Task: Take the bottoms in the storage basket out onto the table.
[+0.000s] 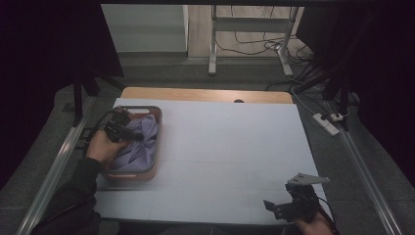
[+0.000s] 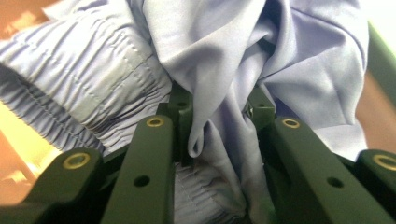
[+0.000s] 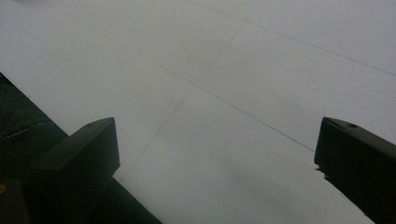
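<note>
No lettering, label, brand mark or number can be read anywhere, neither on the lilac cloth (image 2: 224, 60), the brown basket (image 1: 147, 174) nor the white table (image 1: 230, 147).

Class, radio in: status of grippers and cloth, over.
Left gripper shut on lilac cloth in basket. Right gripper open, over white table. Nothing in the way.
</note>
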Demonstrator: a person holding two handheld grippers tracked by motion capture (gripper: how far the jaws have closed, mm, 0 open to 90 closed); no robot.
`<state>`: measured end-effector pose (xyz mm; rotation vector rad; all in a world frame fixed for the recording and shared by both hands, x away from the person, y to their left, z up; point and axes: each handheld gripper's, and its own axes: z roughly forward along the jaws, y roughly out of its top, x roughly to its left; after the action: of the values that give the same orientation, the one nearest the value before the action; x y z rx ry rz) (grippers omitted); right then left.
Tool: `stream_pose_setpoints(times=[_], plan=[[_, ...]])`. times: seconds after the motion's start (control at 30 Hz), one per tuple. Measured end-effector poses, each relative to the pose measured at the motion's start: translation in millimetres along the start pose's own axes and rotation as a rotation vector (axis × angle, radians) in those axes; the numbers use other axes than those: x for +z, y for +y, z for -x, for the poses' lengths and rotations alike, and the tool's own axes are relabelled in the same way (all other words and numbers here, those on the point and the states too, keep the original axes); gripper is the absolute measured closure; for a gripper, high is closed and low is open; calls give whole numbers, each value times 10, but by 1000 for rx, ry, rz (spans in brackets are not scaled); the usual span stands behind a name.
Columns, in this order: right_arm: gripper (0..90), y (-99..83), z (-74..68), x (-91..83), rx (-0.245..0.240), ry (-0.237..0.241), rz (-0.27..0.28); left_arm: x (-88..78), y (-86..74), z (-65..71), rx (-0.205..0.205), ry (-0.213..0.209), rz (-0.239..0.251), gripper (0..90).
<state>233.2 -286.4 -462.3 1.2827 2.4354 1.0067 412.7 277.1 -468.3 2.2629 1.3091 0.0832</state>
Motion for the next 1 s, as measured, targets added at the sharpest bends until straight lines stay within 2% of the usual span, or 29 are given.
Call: stream_pose_setpoints(times=[0.23,0.43,0.6,1.0], plan=[[1,0,8,2,15,-2,1,-191,112,24,-22,-34,46,703],[1,-1,6,3,12,0,0,-361,203,74,-5,-26,63,701],[1,0,5,6,8,1,-2,-510,250,69,-12,-25,107,700],[1,3,4,18,4,4,-16,-821,409,118,-27,-35,160,699]])
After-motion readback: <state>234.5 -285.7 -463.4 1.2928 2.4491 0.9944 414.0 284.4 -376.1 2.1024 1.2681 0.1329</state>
